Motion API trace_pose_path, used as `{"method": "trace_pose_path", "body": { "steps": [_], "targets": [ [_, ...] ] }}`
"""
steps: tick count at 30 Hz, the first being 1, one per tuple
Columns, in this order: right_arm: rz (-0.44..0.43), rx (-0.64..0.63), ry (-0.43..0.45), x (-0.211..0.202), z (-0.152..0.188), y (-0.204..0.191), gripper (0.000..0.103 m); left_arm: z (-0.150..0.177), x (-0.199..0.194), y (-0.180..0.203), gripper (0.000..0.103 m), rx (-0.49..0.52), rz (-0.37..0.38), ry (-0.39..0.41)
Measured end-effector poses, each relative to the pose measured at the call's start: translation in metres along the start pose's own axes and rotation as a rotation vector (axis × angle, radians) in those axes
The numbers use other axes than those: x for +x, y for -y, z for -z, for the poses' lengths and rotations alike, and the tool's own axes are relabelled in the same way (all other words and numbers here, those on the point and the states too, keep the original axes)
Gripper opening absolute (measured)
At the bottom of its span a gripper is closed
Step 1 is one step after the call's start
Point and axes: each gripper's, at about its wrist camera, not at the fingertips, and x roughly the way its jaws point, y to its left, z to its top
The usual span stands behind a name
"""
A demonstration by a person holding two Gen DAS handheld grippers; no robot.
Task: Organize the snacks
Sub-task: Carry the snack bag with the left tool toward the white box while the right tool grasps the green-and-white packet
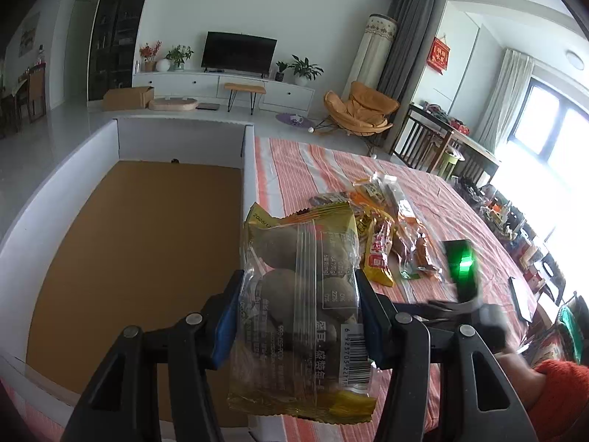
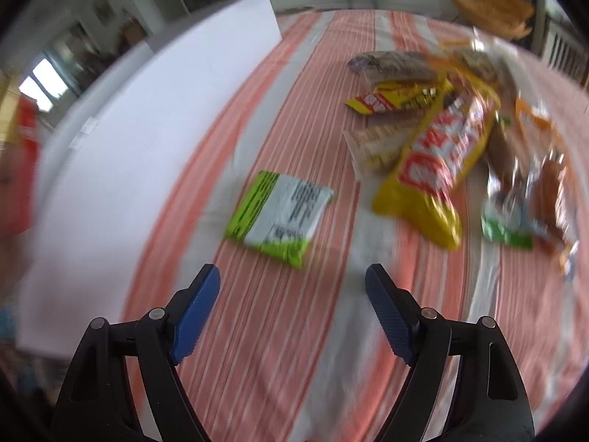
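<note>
Left gripper (image 1: 300,316) clamps a clear-and-gold snack bag (image 1: 300,302) over the white box's (image 1: 249,169) right wall; a slack grip could drop it outside. Right gripper (image 2: 292,309), jaws apart and empty, hangs near the green packet (image 2: 279,217).

White box (image 1: 140,221) lies open; snack pile (image 2: 441,140) crowds the tablecloth (image 2: 294,331).

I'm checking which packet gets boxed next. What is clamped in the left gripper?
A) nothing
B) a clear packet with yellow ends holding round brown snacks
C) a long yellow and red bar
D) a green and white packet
B: in the left wrist view the left gripper has its blue pads pressed on both sides of the clear packet, held beside the open box.
</note>
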Motion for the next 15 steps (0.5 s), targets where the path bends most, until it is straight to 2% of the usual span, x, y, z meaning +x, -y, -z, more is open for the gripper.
{"method": "trace_pose_path", "body": {
  "steps": [1, 3, 6, 9, 11, 13, 15],
  "targets": [
    [-0.045, 0.050, -0.007, -0.005, 0.001, 0.016, 0.085, -0.001, -0.001, 0.000, 0.055, 0.001, -0.001, 0.005],
    [-0.078, 0.110, -0.007, -0.004, -0.003, 0.027, 0.085, -0.003, -0.001, 0.000, 0.055, -0.011, 0.000, 0.013],
    [0.003, 0.114, -0.025, 0.005, -0.020, 0.022, 0.086, -0.004, -0.004, -0.001, 0.055, -0.026, -0.002, 0.020],
    [0.007, 0.210, -0.058, 0.035, -0.043, -0.001, 0.086, -0.002, -0.011, -0.003, 0.055, -0.021, -0.014, 0.032],
    [0.101, 0.199, -0.060, 0.053, -0.060, -0.023, 0.086, 0.001, -0.016, -0.005, 0.055, -0.021, -0.024, 0.034],
    [0.236, 0.125, -0.074, 0.073, -0.076, -0.042, 0.084, 0.003, -0.019, -0.008, 0.055, -0.022, -0.035, 0.031],
    [0.348, 0.066, -0.068, 0.084, -0.084, -0.052, 0.053, 0.004, -0.024, -0.011, 0.055, -0.025, -0.047, 0.036]
  ]
}}
